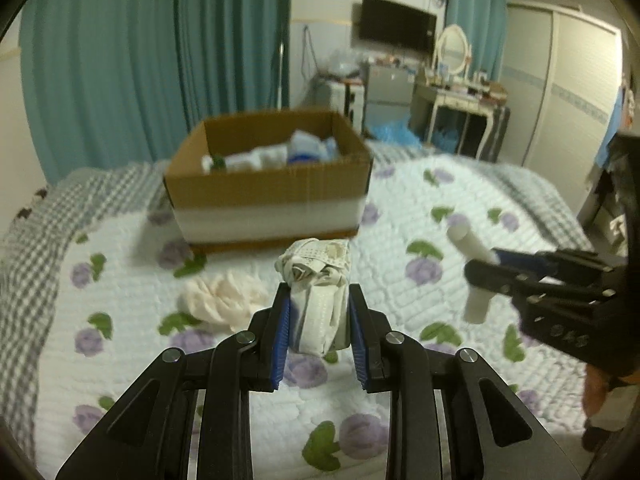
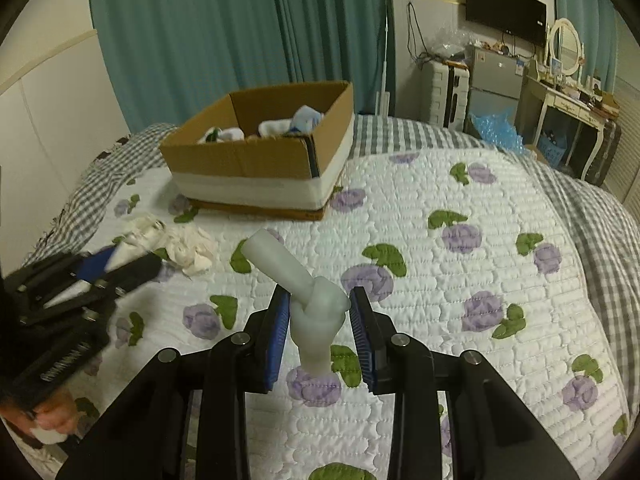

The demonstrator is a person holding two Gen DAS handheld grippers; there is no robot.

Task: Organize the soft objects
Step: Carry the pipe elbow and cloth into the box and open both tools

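My left gripper (image 1: 319, 304) is shut on a rolled white cloth bundle (image 1: 316, 280), held above the bed in front of the cardboard box (image 1: 264, 192). My right gripper (image 2: 319, 308) is shut on a knotted pale white sock (image 2: 308, 300), also held above the quilt. The right gripper with its sock (image 1: 476, 276) shows at the right of the left wrist view. The left gripper (image 2: 120, 264) shows at the left of the right wrist view. The box (image 2: 256, 168) holds several white and blue soft items (image 2: 276, 126). A crumpled cream cloth (image 1: 224, 296) lies on the quilt near the box.
The bed has a white floral quilt (image 2: 440, 280) with grey checked edges (image 2: 592, 216). Teal curtains (image 1: 160, 60) hang behind the box. A dressing table (image 1: 456, 92), a small fridge (image 2: 496, 80) and a wall TV (image 2: 504, 12) stand beyond the bed.
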